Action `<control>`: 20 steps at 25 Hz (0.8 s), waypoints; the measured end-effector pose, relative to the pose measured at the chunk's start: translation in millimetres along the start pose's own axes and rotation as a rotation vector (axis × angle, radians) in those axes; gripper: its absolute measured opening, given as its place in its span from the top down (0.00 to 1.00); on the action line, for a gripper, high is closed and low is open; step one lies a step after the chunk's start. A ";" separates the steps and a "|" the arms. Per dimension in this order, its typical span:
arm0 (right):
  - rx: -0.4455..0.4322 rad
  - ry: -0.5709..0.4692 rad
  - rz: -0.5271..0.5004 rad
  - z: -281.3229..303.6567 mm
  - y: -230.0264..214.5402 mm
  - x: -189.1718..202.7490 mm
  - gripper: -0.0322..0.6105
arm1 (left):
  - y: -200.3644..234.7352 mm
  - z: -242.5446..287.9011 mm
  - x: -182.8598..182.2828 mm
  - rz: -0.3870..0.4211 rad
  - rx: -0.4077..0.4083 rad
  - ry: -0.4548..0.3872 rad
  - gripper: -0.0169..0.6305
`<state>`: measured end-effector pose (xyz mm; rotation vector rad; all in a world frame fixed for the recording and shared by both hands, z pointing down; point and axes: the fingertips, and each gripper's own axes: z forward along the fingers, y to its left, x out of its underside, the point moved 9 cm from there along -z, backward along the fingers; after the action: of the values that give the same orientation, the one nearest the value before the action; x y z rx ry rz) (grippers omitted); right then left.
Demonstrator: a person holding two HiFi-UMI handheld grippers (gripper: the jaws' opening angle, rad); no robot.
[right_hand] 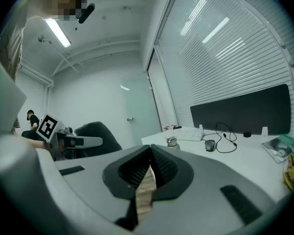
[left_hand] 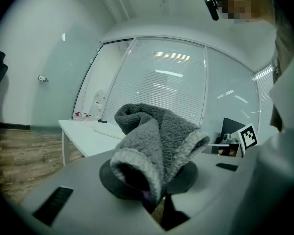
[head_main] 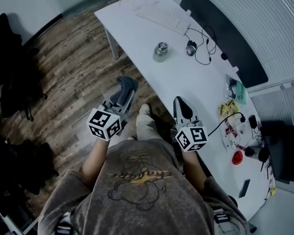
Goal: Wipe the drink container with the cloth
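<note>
The left gripper has its jaws clenched on a grey fleece cloth. The cloth is bunched into a thick roll. It stands up out of the jaws and juts past their tips, its long axis running forward along the line the jaws point. Its pale hemmed edge curls over on both sides of the grip. In the head view this bundle hangs over the wooden floor, short of the worktop edge.

The right gripper is clenched on nothing, its ribbed pads meeting at the tip. It sits level with the left gripper and just beside the worktop's near edge.

The drink container, a squat metal flask with its cap on, stands upright on the white worktop, long axis vertical and cap up. It is well ahead of both pairs of jaws and apart from them. In the right gripper view it shows just right of the closed tips and far beyond them.

Farther still from the jaws lie a white keyboard and, right of the container, a mouse with a looping black cable.
</note>
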<state>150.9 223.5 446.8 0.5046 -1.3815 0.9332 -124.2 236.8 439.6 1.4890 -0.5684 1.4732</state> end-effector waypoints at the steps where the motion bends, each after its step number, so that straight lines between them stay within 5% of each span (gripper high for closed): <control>1: 0.002 0.002 0.001 7.9 -5.1 -3.1 0.96 | 4.7 7.3 -3.0 -0.007 0.001 0.002 0.88; 20: -0.038 0.089 0.013 137.6 -83.9 -46.1 0.96 | 76.0 139.3 -63.2 -0.028 0.019 0.042 0.87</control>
<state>138.6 56.3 443.0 0.4210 -1.3215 0.9274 -127.7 66.8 423.5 1.4716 -0.5074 1.4881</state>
